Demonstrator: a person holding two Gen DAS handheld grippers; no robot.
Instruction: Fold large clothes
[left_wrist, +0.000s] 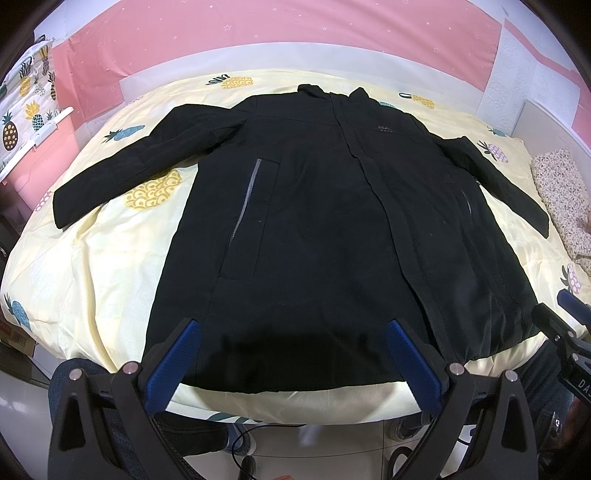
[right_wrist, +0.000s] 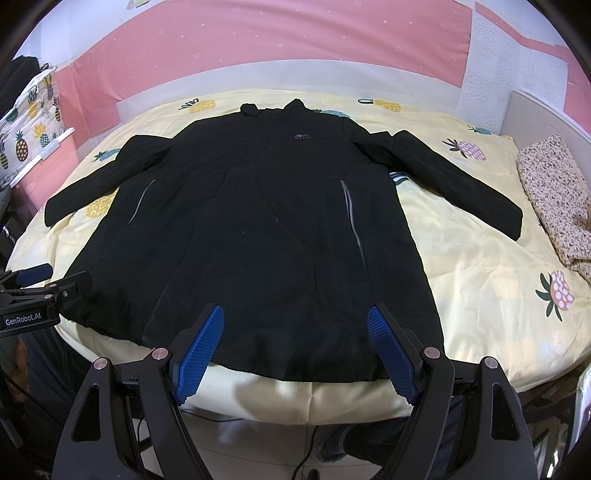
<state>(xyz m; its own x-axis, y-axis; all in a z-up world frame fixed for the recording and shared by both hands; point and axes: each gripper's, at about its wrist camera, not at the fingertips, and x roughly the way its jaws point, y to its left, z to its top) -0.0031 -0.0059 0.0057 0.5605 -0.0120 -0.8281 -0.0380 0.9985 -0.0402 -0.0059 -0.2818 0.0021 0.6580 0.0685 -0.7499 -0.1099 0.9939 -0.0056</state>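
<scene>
One jacket (right_wrist: 258, 229), collar far, lengthwise.

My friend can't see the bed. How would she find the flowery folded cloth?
Start at the big bed with the yellow pineapple cover and the black coat spread across it. Look past the coat's sleeve to the bed's right edge. The cloth lies there, pale and speckled with tiny dark flowers, not big pineapples.

A long black coat (right_wrist: 258, 221) lies flat, front up, on the bed (right_wrist: 480, 266), both sleeves spread out, collar far, hem near; it seems closed down the middle.
</scene>
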